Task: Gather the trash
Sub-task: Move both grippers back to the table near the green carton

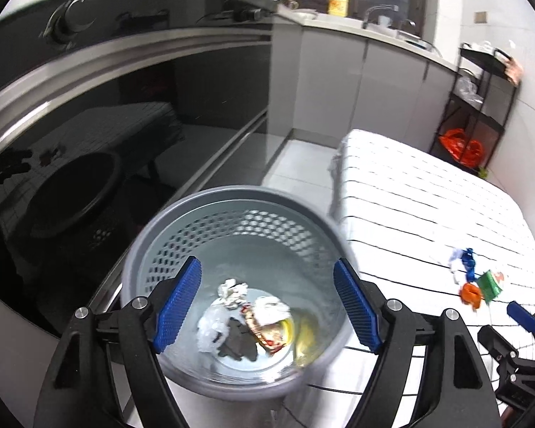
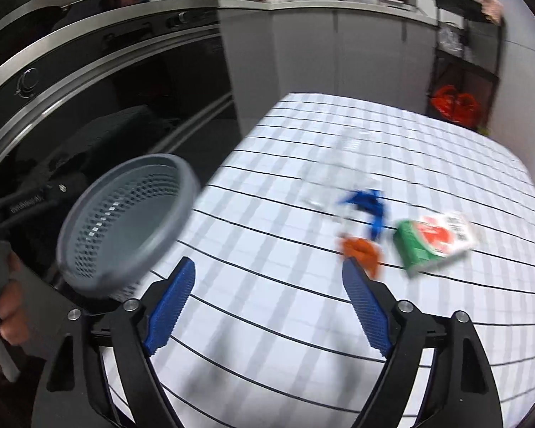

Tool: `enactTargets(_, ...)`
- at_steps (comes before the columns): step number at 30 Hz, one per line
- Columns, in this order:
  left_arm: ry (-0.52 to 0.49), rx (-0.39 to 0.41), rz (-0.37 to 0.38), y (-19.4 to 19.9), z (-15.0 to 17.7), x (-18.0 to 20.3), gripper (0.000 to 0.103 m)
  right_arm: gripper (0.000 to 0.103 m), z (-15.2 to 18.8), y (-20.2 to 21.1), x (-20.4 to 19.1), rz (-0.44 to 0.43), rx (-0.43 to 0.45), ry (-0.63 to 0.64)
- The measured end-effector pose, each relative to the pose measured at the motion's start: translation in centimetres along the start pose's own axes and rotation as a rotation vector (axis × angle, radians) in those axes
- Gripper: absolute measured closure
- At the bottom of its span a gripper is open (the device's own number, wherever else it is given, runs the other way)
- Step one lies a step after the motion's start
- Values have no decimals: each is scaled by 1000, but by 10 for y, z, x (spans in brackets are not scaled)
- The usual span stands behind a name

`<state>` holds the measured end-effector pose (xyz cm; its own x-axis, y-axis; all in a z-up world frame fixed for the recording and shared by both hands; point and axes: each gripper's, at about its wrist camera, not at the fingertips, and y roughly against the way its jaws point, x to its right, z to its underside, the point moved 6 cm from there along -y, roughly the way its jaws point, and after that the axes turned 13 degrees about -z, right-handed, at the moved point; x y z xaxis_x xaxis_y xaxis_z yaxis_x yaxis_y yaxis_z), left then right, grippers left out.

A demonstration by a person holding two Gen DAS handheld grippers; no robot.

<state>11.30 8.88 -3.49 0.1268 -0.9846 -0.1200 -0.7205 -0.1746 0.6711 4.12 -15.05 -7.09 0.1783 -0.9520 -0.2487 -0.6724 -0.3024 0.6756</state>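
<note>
A grey perforated trash basket [image 1: 182,214] sits directly under my left gripper [image 1: 267,306], which is open and empty above its mouth. Inside lie crumpled white tissue [image 1: 233,290], a dark scrap and a colourful wrapper [image 1: 267,331]. The basket also shows in the right wrist view [image 2: 125,228] at the table's left edge. On the checked tablecloth [image 2: 303,303] lie a blue wrapper [image 2: 369,207], an orange wrapper [image 2: 362,251], a green and white carton [image 2: 435,240] and clear plastic [image 2: 342,174]. My right gripper [image 2: 269,306] is open and empty, short of the orange wrapper.
A black oven front [image 1: 89,164] stands left of the basket. Grey cabinets and a counter with a yellow bottle [image 1: 338,3] run along the back. A black shelf rack [image 1: 478,107] with an orange bag [image 1: 460,144] stands at the far right.
</note>
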Motion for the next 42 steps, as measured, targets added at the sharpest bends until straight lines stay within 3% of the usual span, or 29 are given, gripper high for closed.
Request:
enactTargets(8,-66,51,74,37,1,57,24,19,14,54,78,119,33,-59)
enactTargets(21,-154,53,153,46,25,169,21,19,33,60,161,164,20,-163)
enactTargets(30,-188,5,133,23,42,191,21,19,24,42,184,153,15,-195)
enactTargets(38,-170,-6,103,10,38,187,21,18,14,12,166,112,-3,-188)
enactTargets(42,-169,-11,91,4,37,184,21,19,13,-3,151,135,-26,-154)
